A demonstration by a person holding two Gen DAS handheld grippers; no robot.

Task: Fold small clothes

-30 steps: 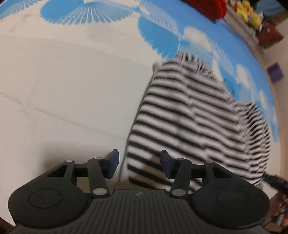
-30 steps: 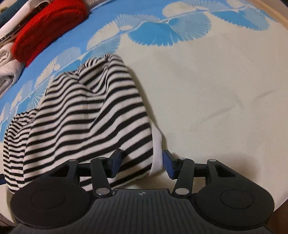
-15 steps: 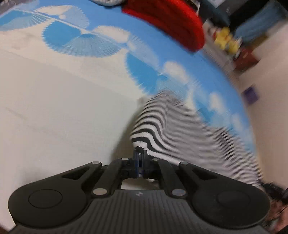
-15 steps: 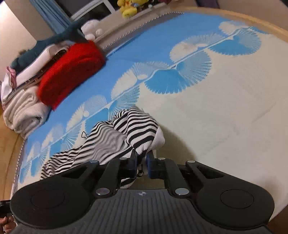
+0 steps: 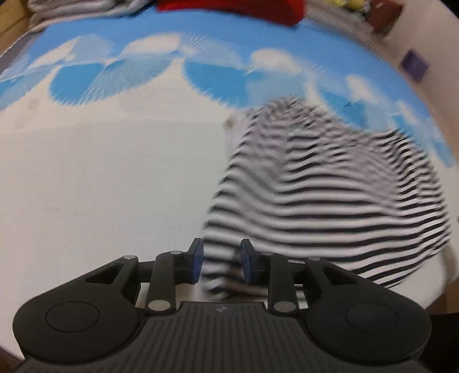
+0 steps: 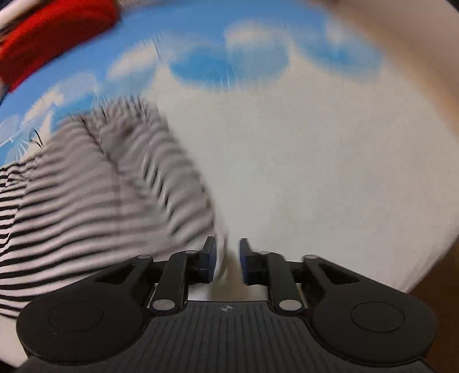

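A black-and-white striped garment [image 5: 330, 186] lies bunched on the bed cover [image 5: 100, 186], to the right in the left wrist view and to the left [image 6: 86, 200] in the right wrist view. My left gripper [image 5: 221, 262] has its jaws opening, with a striped corner of the garment hanging loose between the blue pads. My right gripper [image 6: 226, 259] is opening too; the white hem sits against its left pad with a gap to the right one. Both views are motion-blurred.
The white cover [image 6: 315, 172] has a blue fan pattern along its far side. A red knit garment [image 5: 243, 8] [image 6: 51, 43] and pale folded clothes [image 5: 71, 8] lie at the far edge. A purple object [image 5: 413, 64] sits on the floor beyond the bed.
Both grippers closed on the garment's near edge half a second ago and lifted it. Now both sets of jaws have parted again and the garment has spread wider.
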